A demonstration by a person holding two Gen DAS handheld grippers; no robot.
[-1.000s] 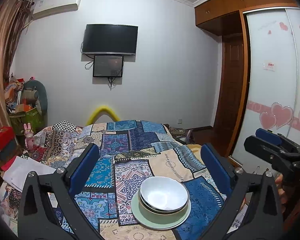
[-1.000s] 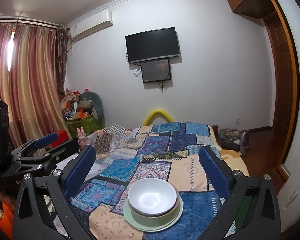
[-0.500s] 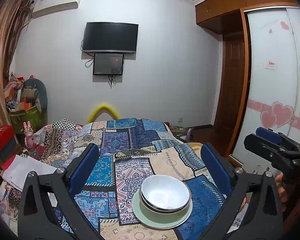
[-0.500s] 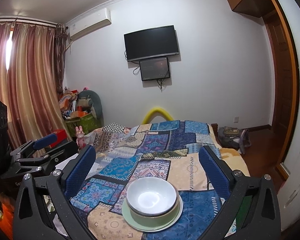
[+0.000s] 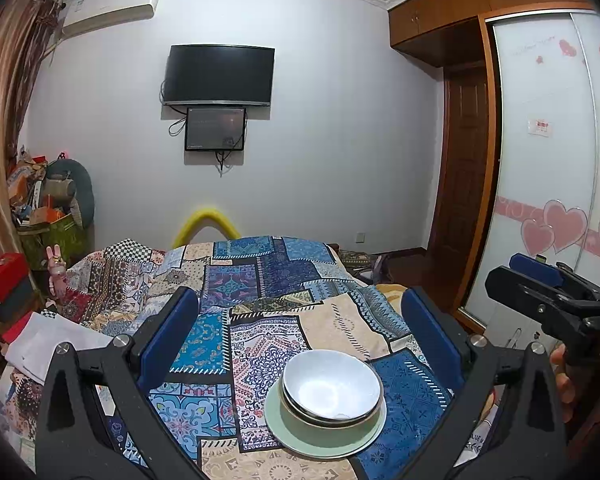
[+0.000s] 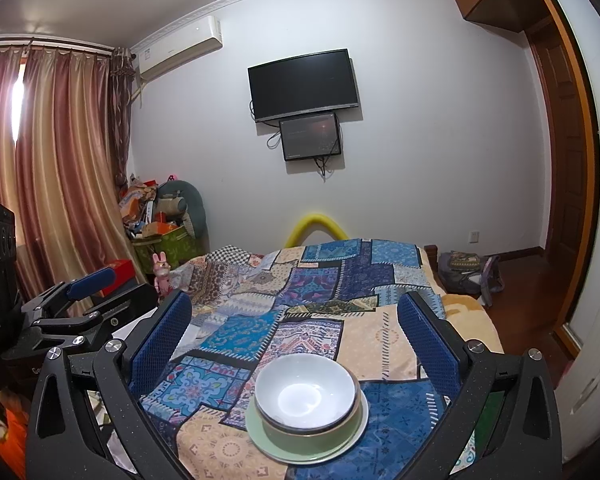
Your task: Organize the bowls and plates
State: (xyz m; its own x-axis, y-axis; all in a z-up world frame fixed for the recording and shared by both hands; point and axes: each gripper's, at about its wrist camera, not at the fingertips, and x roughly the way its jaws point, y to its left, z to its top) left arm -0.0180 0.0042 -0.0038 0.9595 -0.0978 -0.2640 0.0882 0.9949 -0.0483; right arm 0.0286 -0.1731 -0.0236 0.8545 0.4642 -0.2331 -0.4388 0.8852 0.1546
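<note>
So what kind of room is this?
Most likely a bedroom. The bowls and plate sit on a bed with a patchwork quilt, there's a TV on the wall, and a tall wardrobe with heart stickers.

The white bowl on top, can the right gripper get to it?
Probably yes. The right gripper is open, and the white bowl sits uncovered atop the stack on the green plate, straight ahead with only quilt between.

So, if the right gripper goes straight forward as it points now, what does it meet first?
Probably the patchwork bedspread beyond the stacked bowls. The right gripper is open and seems aimed above their rims, but depth is unclear.
</note>
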